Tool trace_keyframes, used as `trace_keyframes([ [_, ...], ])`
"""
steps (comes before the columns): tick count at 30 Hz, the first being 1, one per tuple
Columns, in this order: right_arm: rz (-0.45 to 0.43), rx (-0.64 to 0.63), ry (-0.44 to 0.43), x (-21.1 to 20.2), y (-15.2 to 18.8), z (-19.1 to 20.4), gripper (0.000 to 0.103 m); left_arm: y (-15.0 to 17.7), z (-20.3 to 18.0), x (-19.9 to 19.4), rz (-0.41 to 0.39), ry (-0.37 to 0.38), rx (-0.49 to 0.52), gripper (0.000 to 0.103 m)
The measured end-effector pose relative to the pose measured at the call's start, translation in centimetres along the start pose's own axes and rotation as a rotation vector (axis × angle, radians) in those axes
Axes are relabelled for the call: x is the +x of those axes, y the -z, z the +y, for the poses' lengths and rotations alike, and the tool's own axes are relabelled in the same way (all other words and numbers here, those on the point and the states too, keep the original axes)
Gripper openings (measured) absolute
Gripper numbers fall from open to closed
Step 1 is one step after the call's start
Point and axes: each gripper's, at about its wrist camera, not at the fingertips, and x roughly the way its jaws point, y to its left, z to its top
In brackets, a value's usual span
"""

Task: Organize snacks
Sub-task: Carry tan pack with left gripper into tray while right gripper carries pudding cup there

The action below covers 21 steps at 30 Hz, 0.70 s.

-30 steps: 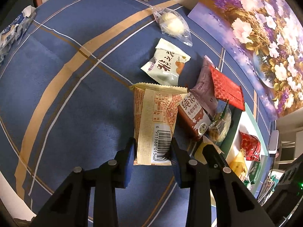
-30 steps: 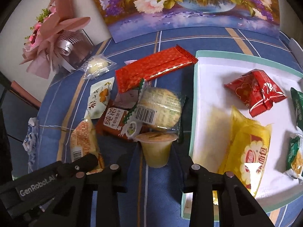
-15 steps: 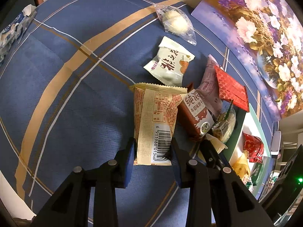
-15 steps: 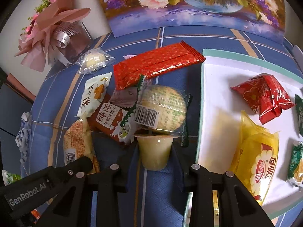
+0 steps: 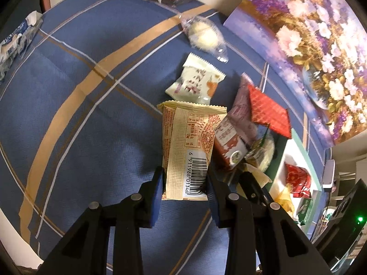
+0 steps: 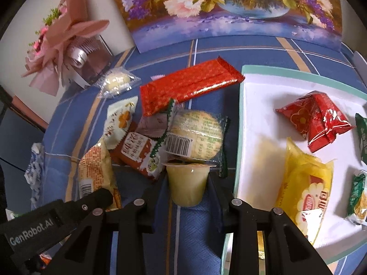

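My left gripper (image 5: pixel 184 183) is shut on a cream and orange snack packet (image 5: pixel 188 146) with a barcode; the packet also shows in the right wrist view (image 6: pixel 96 171). My right gripper (image 6: pixel 187 190) is shut on a yellow jelly cup (image 6: pixel 187 183), just left of the white tray (image 6: pixel 257 114) with a green rim. A pile lies beyond the cup: a round cracker pack (image 6: pixel 197 133), a red-brown packet (image 6: pixel 140 153), a long red wrapper (image 6: pixel 188 84), a white packet (image 6: pixel 121 119) and a clear-wrapped cake (image 6: pixel 117 82).
The tray holds a red packet (image 6: pixel 316 119), a yellow packet (image 6: pixel 307 194) and green packets (image 6: pixel 357 197). A flower painting (image 6: pixel 229 11) leans at the back. A pink bouquet (image 6: pixel 64 45) stands back left. A blue-white wrapper (image 5: pixel 16 43) lies far left on the blue cloth.
Both grippers have kept their hold. The right gripper with the jelly cup has moved closer to the pile and the view has shifted slightly; the left view has tilted a little.
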Motion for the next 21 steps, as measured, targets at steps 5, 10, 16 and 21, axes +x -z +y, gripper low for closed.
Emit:
trace_keyframes([
  [5, -0.026, 0.014, -0.024, -1.4, -0.3, -0.4, 0.037, 0.0, -0.3, -1.5, -0.044, 0.021, 0.010, 0.037],
  [10, -0.058, 0.044, -0.048, -2.9, -0.7, -1.0, 0.037, 0.1, -0.7, -2.6, -0.074, 0.036, 0.018, 0.037],
  [16, -0.099, 0.059, -0.049, -4.8, -1.1, -1.5, 0.037, 0.7, -2.3, -3.4, -0.103, 0.044, 0.057, 0.037],
  [21, -0.137, 0.153, -0.033, -6.7, -1.6, -4.7, 0.037, 1.8, -4.7, -3.5, -0.107, 0.060, 0.124, 0.037],
])
